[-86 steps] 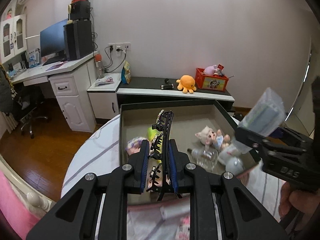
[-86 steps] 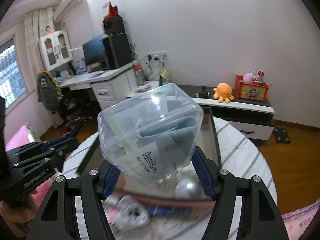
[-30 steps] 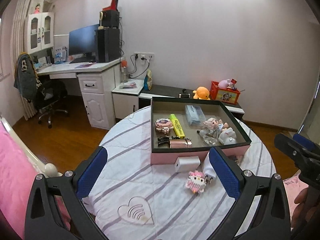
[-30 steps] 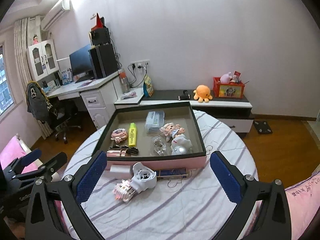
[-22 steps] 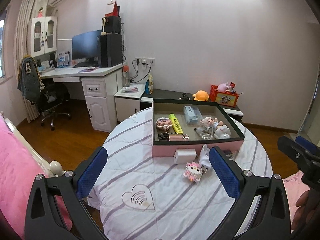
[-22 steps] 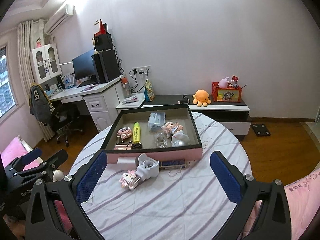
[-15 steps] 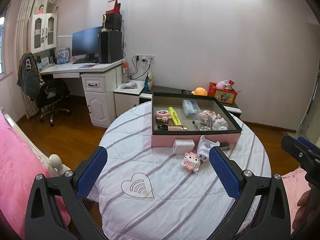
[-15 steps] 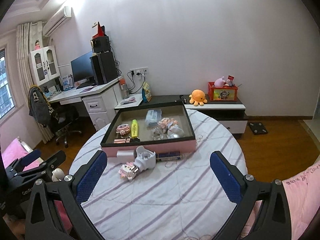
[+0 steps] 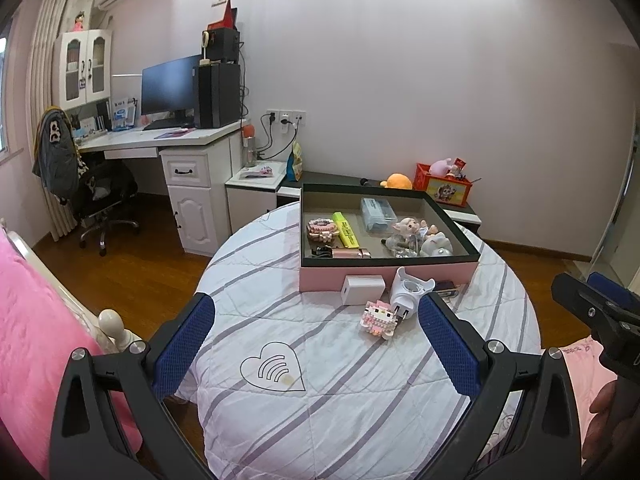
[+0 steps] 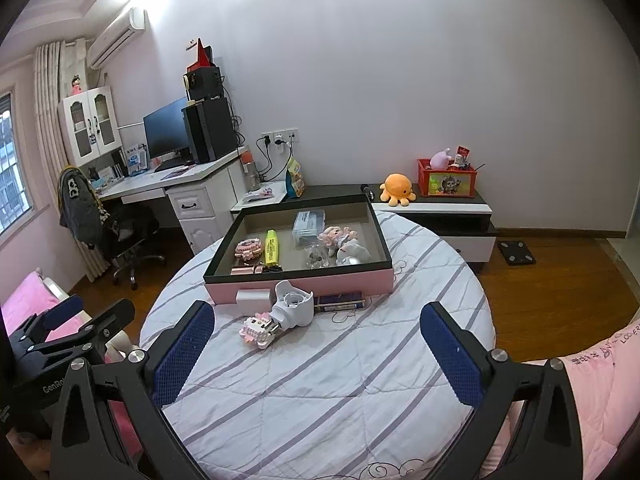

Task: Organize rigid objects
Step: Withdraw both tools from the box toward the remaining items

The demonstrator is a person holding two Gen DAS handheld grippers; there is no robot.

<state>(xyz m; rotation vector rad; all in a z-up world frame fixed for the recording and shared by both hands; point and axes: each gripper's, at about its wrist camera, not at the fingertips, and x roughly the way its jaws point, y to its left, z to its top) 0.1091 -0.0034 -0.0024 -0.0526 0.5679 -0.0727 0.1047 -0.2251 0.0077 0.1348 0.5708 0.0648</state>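
A pink box with a dark rim (image 9: 388,268) (image 10: 300,278) stands at the far side of the round table. It holds a clear floss case (image 9: 377,209) (image 10: 308,221), a yellow highlighter (image 9: 345,229) (image 10: 271,251), a black hair clip (image 9: 322,251), a doll and other small items. In front of the box lie a white cube charger (image 9: 362,289) (image 10: 253,295), a white plug-in device (image 9: 409,292) (image 10: 294,309), a pink block figure (image 9: 379,318) (image 10: 258,330) and a dark flat item (image 10: 339,300). My left gripper (image 9: 316,344) and right gripper (image 10: 316,354) are open and empty, held back over the table's near side.
The table has a white quilt with grey stripes (image 9: 320,400). A pink bed (image 9: 28,320) is at the left. A desk with monitor (image 9: 168,92), an office chair (image 9: 100,196) and a low cabinet with an orange plush (image 10: 396,188) stand behind.
Earlier the left gripper held the hair clip and the right the floss case over the box. Both items now lie in the box, both grippers are open and have pulled back.
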